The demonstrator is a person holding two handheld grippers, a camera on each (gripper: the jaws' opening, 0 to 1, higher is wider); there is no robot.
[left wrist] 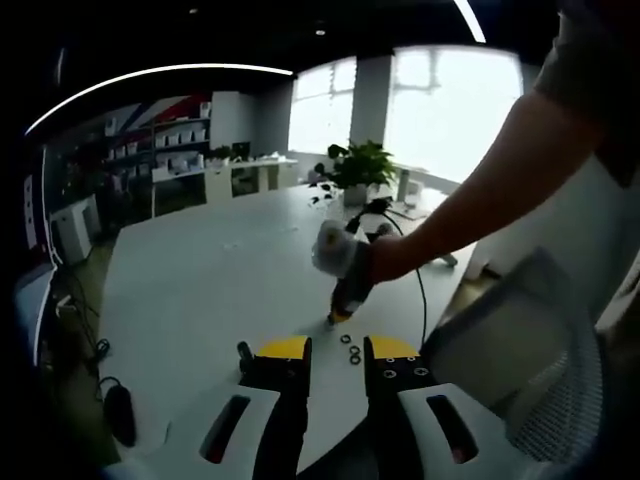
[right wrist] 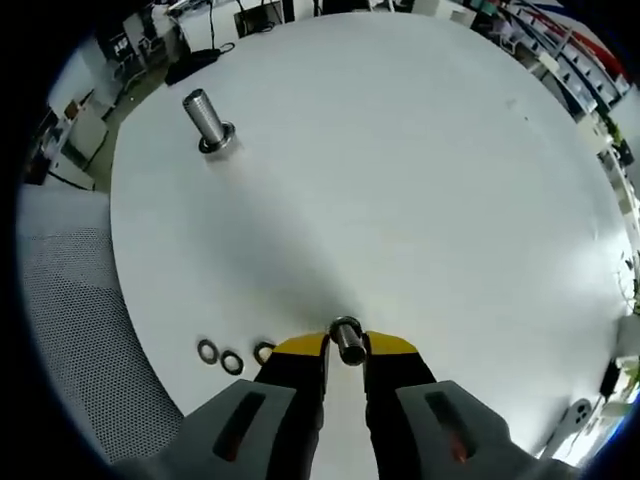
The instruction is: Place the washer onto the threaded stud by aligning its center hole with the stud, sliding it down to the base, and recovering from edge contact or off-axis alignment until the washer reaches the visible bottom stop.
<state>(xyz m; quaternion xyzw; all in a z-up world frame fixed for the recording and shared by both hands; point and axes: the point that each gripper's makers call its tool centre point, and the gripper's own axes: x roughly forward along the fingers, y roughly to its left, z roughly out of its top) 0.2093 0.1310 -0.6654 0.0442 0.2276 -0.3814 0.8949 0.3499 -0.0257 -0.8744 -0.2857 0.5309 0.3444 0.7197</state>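
A threaded stud [right wrist: 207, 120] stands upright on its round base near the far left edge of the white table [right wrist: 420, 180]; in the left gripper view this stud [left wrist: 243, 350] is small and dark beside my left jaw. Three washers [right wrist: 232, 361] lie in a row just left of my right gripper [right wrist: 346, 352]. Its jaws press on a short metal stud [right wrist: 347, 340] held between their yellow tips. My left gripper [left wrist: 338, 352] hovers open over the table's near edge, the washers [left wrist: 351, 350] just beyond its tips. A gloved hand [left wrist: 345, 258] holds the right gripper down on the table there.
A mesh chair [left wrist: 545, 360] stands at the table edge by the person's arm [left wrist: 470, 200]. A potted plant [left wrist: 358, 165] and a black cable [left wrist: 418, 280] occupy the far end. Cables and a dark object [left wrist: 118, 412] lie on the floor.
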